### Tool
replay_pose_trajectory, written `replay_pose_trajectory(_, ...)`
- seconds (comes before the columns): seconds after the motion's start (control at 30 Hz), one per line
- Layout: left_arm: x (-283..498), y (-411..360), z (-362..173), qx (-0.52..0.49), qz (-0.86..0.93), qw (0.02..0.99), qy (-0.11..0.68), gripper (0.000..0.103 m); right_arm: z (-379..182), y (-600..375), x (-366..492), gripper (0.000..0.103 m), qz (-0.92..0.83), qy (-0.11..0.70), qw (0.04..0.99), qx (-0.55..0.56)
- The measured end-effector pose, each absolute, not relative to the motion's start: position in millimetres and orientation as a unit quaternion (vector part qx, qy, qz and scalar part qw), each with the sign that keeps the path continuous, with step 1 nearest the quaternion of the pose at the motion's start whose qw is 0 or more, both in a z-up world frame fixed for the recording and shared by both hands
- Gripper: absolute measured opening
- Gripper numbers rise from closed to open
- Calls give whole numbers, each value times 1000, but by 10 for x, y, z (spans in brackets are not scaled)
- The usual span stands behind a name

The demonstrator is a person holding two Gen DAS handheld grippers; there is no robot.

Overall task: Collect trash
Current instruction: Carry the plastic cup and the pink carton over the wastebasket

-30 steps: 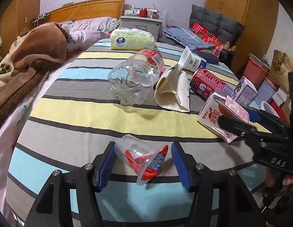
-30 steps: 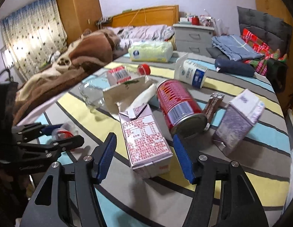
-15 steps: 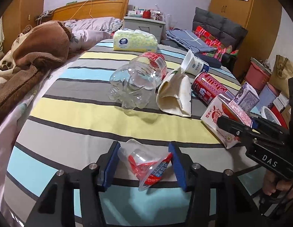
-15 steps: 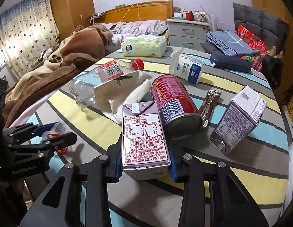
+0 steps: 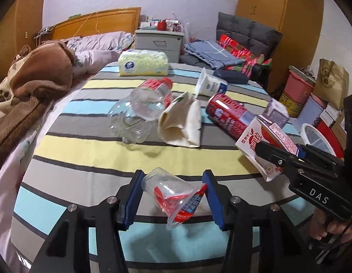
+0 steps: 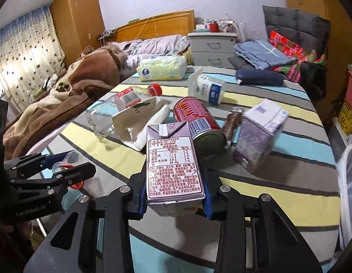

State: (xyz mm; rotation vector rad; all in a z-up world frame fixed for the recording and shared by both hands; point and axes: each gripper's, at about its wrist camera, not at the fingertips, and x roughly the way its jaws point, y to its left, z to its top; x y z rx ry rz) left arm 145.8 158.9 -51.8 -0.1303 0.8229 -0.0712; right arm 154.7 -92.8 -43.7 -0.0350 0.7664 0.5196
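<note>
My left gripper (image 5: 172,195) is shut on a clear plastic cup with a red and blue label (image 5: 173,195), held just above the striped tablecloth (image 5: 85,154). My right gripper (image 6: 174,195) is shut on a small drink carton (image 6: 173,166), lifted off the cloth; it also shows in the left wrist view (image 5: 264,145). On the cloth lie a clear plastic bottle (image 5: 139,111), a cream paper bag (image 5: 182,122), a red can (image 6: 196,122), a white and blue cup (image 6: 209,88), a brown wrapper (image 6: 231,122) and a purple carton (image 6: 257,134).
A yellow tissue pack (image 5: 143,64) lies at the table's far edge. A brown blanket (image 5: 32,86) covers the bed on the left. A white mesh bin (image 6: 348,191) stands at the right. Boxes and a pink bin (image 5: 298,88) crowd the floor beyond.
Both grippers closed: the left on the plastic cup, the right on the drink carton. Both items have been raised a little off the cloth.
</note>
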Motion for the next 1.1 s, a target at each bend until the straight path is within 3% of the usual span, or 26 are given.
replay_pose_trajectory(1.1,1513,-265,249,32,-173,929,325,53,-62,-2393,1220,38,87,306,946,62)
